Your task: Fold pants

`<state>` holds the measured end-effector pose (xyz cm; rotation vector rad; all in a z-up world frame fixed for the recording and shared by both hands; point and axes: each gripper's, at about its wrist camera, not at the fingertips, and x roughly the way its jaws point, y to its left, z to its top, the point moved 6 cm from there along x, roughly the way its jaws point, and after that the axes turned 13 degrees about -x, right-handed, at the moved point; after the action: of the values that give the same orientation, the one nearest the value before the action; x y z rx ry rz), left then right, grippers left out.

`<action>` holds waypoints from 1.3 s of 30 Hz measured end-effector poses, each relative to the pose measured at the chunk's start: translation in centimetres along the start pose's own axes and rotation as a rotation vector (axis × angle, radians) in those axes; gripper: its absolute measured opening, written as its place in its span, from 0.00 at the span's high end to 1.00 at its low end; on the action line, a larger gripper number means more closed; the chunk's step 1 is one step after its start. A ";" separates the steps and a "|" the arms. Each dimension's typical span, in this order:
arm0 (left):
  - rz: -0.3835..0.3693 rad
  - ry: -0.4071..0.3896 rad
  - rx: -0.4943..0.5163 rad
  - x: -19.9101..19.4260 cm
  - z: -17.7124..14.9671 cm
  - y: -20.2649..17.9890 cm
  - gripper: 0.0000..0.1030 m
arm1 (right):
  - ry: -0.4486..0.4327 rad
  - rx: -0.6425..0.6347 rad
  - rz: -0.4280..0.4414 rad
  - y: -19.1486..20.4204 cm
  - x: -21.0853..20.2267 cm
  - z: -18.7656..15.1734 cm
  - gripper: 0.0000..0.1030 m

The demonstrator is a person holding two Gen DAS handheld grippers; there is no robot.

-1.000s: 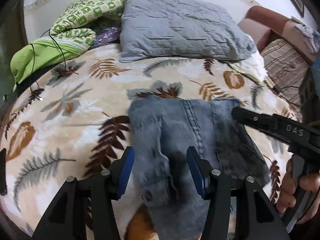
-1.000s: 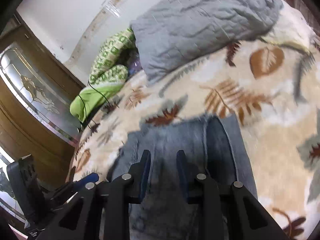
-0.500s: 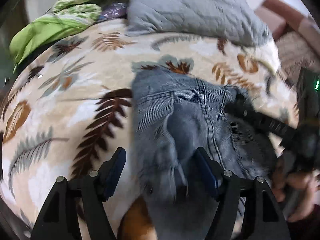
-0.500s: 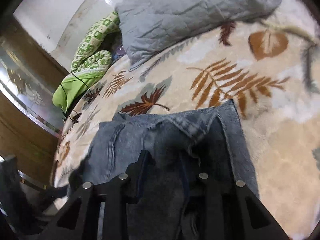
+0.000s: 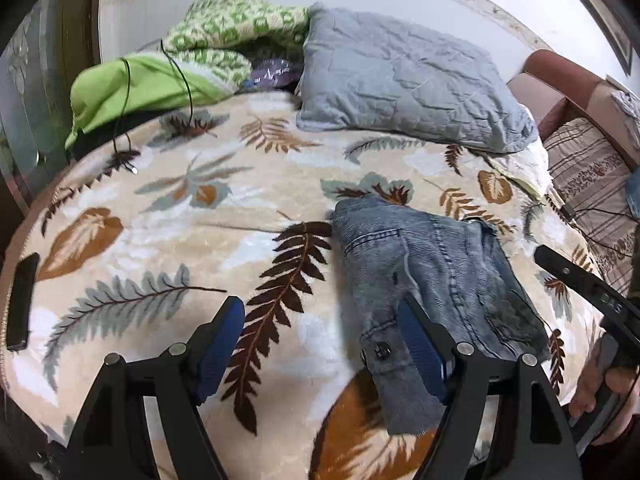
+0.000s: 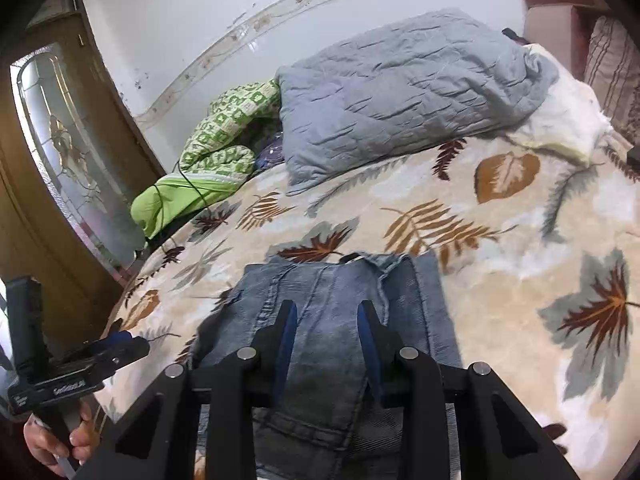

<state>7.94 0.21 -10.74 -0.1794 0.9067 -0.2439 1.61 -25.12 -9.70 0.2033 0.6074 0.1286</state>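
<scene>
- A bed is shown, covered by a cream blanket (image 5: pixel 168 216) printed with brown and grey leaves; a white wall with a patterned border runs behind it, and a wooden door with a frosted glass panel (image 6: pixel 64 160) is seen at the left of the right wrist view.
- At the head edge of the bed a grey quilted pillow (image 5: pixel 404 80) is laid, with a green patterned cover (image 5: pixel 224 36) bunched beside it toward the far left corner; a dark cable (image 5: pixel 184 80) is draped over the green cloth.
- A dark flat object (image 5: pixel 20 300) is seen at the left edge of the bed; what it is cannot be made out.
- The pants (image 5: pixel 432 280), grey-blue denim, are folded into a compact stack near the near edge of the bed, right of its middle. The long axis is run from the near edge toward the pillow. The near end is cut off behind the fingers in the right wrist view.
- Left gripper (image 5: pixel 320 344): jaws spread wide, having just been opening; bare blanket is framed between them, and the right finger is set over the stack's left edge. Nothing is gripped.
- Right gripper (image 6: pixel 326 336): jaws partly apart above the denim; whether the cloth is pinched cannot be told.
- A hand (image 6: pixel 56 440) is partly cut off at the frame corner.
</scene>
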 end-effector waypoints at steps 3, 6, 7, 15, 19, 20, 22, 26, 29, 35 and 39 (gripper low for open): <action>-0.001 0.005 0.002 1.7 0.0 0.0 0.23 | 0.034 -0.014 0.006 0.2 1.3 -0.3 0.66; -0.009 0.034 0.010 3.4 -0.8 -0.2 0.23 | 0.100 -0.013 0.014 0.6 3.1 -1.0 0.66; -0.007 0.060 0.019 4.4 -1.4 -0.4 0.23 | 0.117 -0.011 0.017 0.7 3.5 -1.4 0.66; 0.006 0.044 0.043 5.6 -2.0 -1.5 0.23 | 0.238 -0.037 0.002 1.3 6.6 -3.9 0.65; 0.028 0.030 0.085 5.9 -2.2 -1.9 0.22 | 0.232 0.009 0.031 0.7 6.6 -4.2 0.65; 0.035 0.030 0.108 6.1 -2.2 -2.1 0.22 | 0.231 0.006 0.030 0.7 6.6 -4.2 0.65; 0.049 0.039 0.132 6.6 -2.3 -2.2 0.22 | 0.232 -0.009 0.020 1.0 6.7 -4.4 0.65; 0.028 0.074 0.077 6.9 -2.3 -1.6 0.22 | 0.227 -0.006 0.019 1.0 6.6 -4.3 0.65; 0.047 0.046 0.089 5.9 -2.3 -1.8 0.22 | 0.219 0.015 0.031 0.8 6.4 -4.1 0.65; 0.008 -0.140 0.150 2.1 -0.7 -3.4 0.23 | 0.148 -0.041 -0.015 1.4 4.9 -2.7 0.65; -0.025 -0.156 0.151 1.3 -0.4 -3.9 0.23 | 0.080 -0.043 -0.017 1.6 3.9 -1.5 0.65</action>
<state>7.91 -3.88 -10.99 -0.0687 0.7286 -0.3160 3.85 -22.62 -12.66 0.1517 0.6852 0.1342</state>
